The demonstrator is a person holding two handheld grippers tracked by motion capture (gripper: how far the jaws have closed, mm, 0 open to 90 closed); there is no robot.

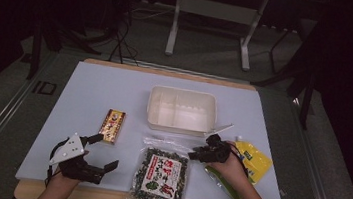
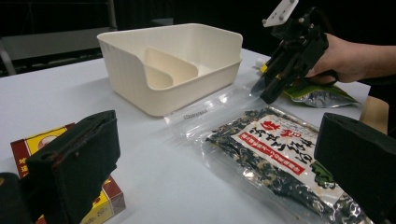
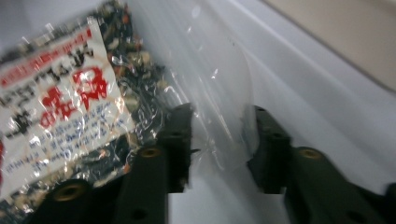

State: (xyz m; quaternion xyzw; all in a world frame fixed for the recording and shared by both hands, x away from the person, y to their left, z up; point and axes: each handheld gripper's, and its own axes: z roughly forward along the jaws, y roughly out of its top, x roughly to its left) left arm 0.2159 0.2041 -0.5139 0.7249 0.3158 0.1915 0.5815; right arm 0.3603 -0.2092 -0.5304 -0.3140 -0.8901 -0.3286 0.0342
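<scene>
Clear bag of dark dried mix w/ white-and-red label (image 1: pixel 159 180) lies flat at the near edge of the table, bottom end hanging a bit over the edge, its empty clear top strip pointing toward the bin. Right gripper (image 1: pixel 197 154) is down at that strip: in the right gripper view the clear film (image 3: pixel 219 126) sits between the two black jaws, jaws narrowed around it but a gap shows on each side; can't tell if the pads actually pinch it. Left gripper (image 1: pixel 103 152) rests near the front-left corner, jaws wide, nothing between them, pointing toward the bag and box.

Surface: pale blue-grey sheet (image 1: pixel 94 100) over a wood-edged table. Room is dark; grey floor, white legs of another table (image 1: pixel 211 20) behind, cables on the floor at back left.

Containers: cream plastic bin (image 1: pixel 182 109) at centre-back of the sheet, ribbed walls, one low divider making 2 compartments, both look empty. Small yellow-and-red box (image 1: pixel 112 125) lies flat left of the bin, just ahead of the left gripper. Yellow pouch (image 1: pixel 254 159) at right, beside the person's right hand (image 1: pixel 230 166); a green packet (image 1: pixel 222 184) lies partly under that hand.
</scene>
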